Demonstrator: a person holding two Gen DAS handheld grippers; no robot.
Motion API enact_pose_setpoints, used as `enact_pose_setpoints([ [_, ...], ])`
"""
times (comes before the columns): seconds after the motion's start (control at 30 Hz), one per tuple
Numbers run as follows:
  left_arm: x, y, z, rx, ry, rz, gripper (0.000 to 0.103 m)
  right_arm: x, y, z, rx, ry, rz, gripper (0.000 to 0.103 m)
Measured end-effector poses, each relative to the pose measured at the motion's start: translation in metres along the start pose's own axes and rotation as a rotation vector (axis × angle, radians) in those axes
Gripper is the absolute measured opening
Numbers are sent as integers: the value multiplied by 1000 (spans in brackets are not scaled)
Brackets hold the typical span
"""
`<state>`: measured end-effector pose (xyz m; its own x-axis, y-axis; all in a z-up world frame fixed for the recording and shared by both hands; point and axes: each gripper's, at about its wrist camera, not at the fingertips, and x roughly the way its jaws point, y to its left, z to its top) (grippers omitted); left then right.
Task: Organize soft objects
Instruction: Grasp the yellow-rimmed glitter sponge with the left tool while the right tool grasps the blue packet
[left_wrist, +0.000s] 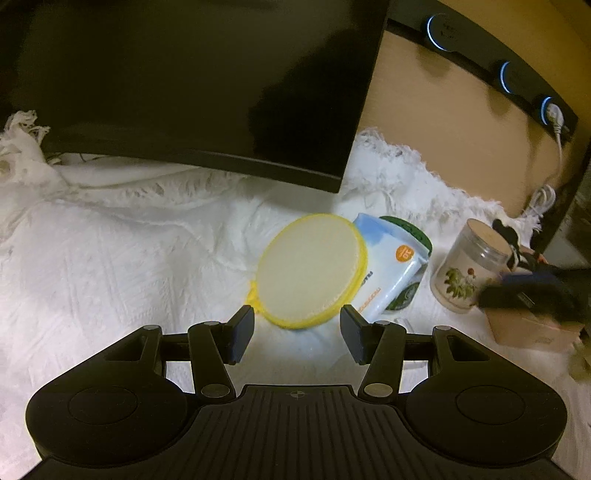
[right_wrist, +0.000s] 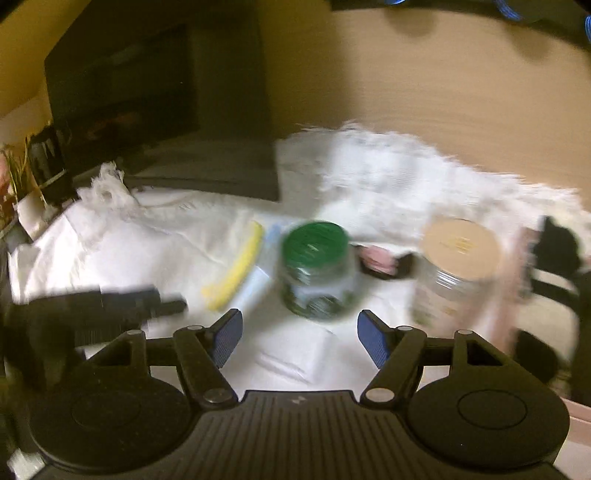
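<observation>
A round pad with a yellow rim (left_wrist: 308, 271) leans on a blue and white wipes pack (left_wrist: 391, 269) on the white cloth (left_wrist: 110, 258). My left gripper (left_wrist: 297, 326) stands open just in front of the pad, with nothing between its fingers. The right wrist view is blurred. There my right gripper (right_wrist: 300, 334), with blue pads, is open and empty, a little short of a green-lidded jar (right_wrist: 314, 269). The pad's yellow rim (right_wrist: 236, 273) lies left of that jar, and the left gripper (right_wrist: 99, 306) shows as a dark blur at far left.
A dark monitor (left_wrist: 184, 81) overhangs the cloth at the back. A tan-lidded jar with a plant print (left_wrist: 469, 269) stands at the right, beside a cardboard box (left_wrist: 528, 332). A black and white soft thing (right_wrist: 557, 251) lies at far right. A socket strip (left_wrist: 509, 77) and cable run along the wall.
</observation>
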<state>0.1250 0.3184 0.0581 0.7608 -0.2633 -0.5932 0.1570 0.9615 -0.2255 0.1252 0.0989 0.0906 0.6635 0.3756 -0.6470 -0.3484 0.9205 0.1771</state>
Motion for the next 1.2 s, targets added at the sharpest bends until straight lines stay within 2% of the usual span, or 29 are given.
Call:
enact_pose_setpoints([
  [0.07,-1,5,-2,10,1,-17,56,20,8,14,42,16,12,70],
  [0.13,-1,4,2,45,-2,-40,56,38,8,25,74,31,12,64],
  [0.2,3,-3,8,115,-26,-56,56,54,11,31,79,61,20,29],
  [0.23,6,-6,10,148,-37,-60,56,59,12,31,74,83,16,23],
  [0.27,10,-10,13,183,-47,-58,56,62,13,31,76,93,12,20],
  [0.43,44,-24,19,292,-14,-62,53,59,8,27,88,90,12,20],
  [0.53,52,-30,18,354,-32,-57,54,62,2,27,104,105,25,20],
  [0.63,58,-25,21,345,-40,-34,54,64,1,26,106,110,31,20],
  [0.7,63,-19,22,333,-38,-40,42,65,2,27,99,109,26,20],
  [0.87,70,-8,23,347,-21,-4,41,62,12,32,67,94,29,20],
  [0.97,63,-8,24,378,-49,17,41,61,22,37,34,85,36,19],
  [1.13,41,0,29,412,-136,96,40,62,39,42,-4,76,64,19],
  [1.17,37,4,32,402,-150,113,37,64,42,42,-7,79,67,20],
  [1.2,33,9,34,388,-166,136,28,68,45,43,-9,85,71,20],
])
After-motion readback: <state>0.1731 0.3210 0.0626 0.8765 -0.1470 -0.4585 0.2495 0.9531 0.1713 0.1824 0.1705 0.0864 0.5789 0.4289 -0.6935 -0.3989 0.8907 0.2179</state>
